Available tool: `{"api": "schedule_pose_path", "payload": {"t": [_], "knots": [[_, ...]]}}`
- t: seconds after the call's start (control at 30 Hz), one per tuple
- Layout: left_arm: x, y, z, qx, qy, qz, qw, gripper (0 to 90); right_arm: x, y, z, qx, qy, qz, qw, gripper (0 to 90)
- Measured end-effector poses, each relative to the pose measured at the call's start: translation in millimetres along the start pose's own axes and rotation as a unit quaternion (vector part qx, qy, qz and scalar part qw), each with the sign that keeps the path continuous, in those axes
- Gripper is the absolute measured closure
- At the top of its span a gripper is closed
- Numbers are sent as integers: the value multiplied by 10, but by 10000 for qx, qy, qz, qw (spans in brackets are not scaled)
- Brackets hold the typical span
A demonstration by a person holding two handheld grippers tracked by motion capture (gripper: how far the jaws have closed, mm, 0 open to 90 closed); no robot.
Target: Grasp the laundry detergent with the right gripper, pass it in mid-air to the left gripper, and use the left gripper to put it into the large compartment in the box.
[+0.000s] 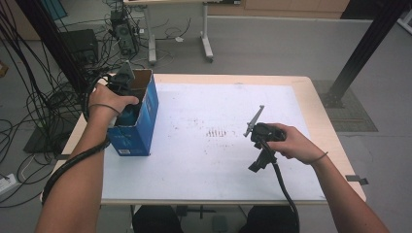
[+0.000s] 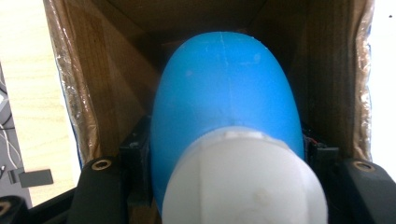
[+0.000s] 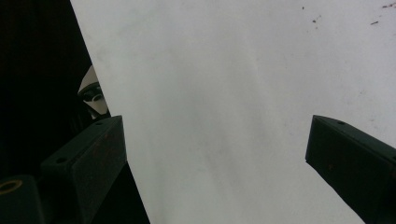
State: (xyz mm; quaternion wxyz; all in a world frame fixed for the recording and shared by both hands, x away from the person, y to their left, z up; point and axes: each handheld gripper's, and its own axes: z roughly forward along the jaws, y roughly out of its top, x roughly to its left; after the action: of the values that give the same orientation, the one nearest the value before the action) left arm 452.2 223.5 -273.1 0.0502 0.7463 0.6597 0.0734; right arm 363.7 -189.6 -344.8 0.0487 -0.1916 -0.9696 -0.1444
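The left gripper (image 1: 127, 97), at the upper left, clamps a blue bottle (image 2: 224, 107) inside the cardboard box (image 1: 145, 116); keep it centred between the walls. The right gripper (image 3: 215, 154) stands wide open, empty.

High view: I get even, diffuse room light, no hard shadows; the white sheet on the table (image 1: 218, 145) reads bright but not blown out. Soft, low-detail picture, slight bowing toward the edges, the floor darker at left among the cables.

Left gripper view: dim inside the cardboard box (image 2: 98, 84), its far end falling to near black. The blue bottle (image 2: 224, 93) is close and soft, its white cap (image 2: 243, 182) fully out of focus. A strip at the right edge is washed out white.

Right gripper view: I see strong contrast, the sheet pale and slightly smeared, left side black, tongs (image 3: 215, 154) blurred and underexposed
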Motion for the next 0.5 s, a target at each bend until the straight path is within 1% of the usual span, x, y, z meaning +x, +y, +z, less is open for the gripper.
{"api": "schedule_pose_path", "payload": {"t": [0.27,0.43,0.5], "knots": [[13,-3,1,-9,-17,-18,10000,376,-12,-5,3,11,9,8,10000,51],[16,-3,1,-12,-22,-27,10000,376,-9,2,-1,17,-26,-12,10000,51],[16,-3,1,-4,-24,-24,10000,376,-11,2,-1,39,-45,20,10000,51]]}}
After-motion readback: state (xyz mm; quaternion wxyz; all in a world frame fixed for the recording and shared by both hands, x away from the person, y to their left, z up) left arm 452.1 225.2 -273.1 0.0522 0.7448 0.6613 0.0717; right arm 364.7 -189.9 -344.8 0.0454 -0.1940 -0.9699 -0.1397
